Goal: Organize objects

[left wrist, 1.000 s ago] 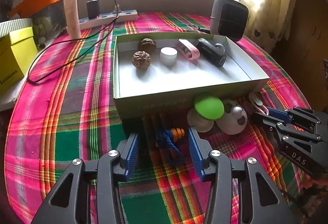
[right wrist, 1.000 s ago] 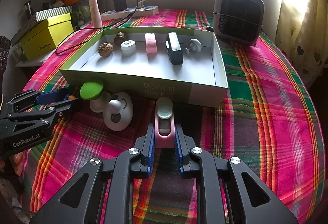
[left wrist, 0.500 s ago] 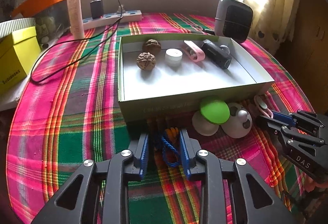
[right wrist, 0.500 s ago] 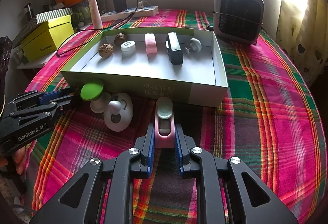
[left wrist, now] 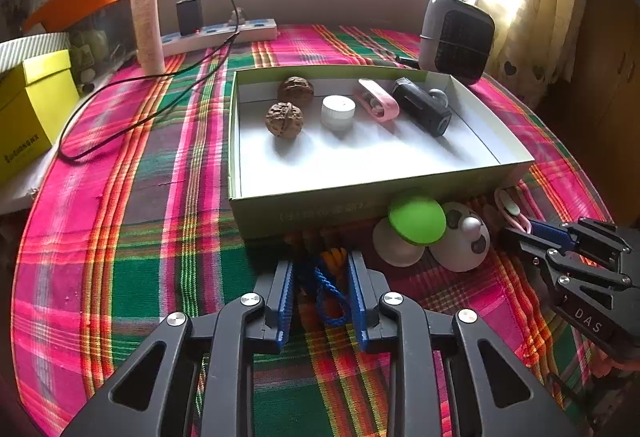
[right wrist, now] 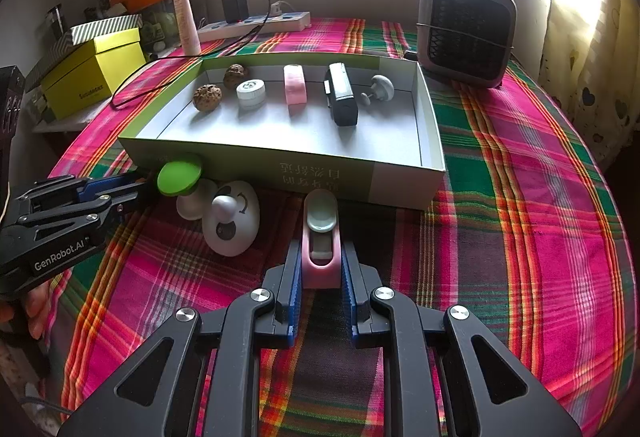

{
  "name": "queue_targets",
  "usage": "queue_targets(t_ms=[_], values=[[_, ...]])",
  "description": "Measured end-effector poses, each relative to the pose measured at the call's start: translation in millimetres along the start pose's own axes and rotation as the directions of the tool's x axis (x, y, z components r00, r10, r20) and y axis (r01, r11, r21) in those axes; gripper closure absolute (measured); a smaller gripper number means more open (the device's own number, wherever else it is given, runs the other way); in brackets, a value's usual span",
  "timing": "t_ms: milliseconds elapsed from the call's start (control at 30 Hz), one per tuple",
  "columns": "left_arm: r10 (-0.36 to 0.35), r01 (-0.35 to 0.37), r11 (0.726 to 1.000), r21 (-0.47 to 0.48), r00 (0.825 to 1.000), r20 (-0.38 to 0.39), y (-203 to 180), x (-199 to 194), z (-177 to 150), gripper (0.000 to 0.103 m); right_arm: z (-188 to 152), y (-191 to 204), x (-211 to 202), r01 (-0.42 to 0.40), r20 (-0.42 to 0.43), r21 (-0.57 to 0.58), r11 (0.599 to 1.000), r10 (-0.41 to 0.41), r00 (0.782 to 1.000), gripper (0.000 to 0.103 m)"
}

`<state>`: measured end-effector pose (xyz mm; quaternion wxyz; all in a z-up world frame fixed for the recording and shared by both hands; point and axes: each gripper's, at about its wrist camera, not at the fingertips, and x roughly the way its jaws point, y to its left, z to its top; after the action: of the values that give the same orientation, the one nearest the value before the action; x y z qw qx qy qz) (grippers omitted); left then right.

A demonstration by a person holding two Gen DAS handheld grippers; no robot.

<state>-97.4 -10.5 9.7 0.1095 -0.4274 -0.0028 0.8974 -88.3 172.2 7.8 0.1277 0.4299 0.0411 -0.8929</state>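
Note:
A shallow green box holds two walnuts, a white cap, a pink clip, a black device and a grey knob. My left gripper is closed around a blue cord with an orange piece just in front of the box. My right gripper is shut on a pink clip with a pale green end, resting on the cloth by the box's front wall. A green-capped mushroom toy and a white egg-shaped toy lie between the grippers.
The table has a pink and green plaid cloth. A grey heater stands at the back right. A power strip with a charger and cable, a tube and a yellow box are at the back left.
My left gripper's fingers have closed in from wide open onto the blue cord. The right gripper has stayed shut on the pink clip, unmoved.

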Motion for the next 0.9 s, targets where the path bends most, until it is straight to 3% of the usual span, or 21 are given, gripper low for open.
queue_targets(t_ms=[900], values=[[-0.018, 0.019, 1.000, -0.012, 1.000, 0.012, -1.6, -8.3, 0.3, 0.081, -0.2, 0.3, -3.8, -0.014, 0.011, 0.012, 1.000, 0.014, 1.000, 0.085]])
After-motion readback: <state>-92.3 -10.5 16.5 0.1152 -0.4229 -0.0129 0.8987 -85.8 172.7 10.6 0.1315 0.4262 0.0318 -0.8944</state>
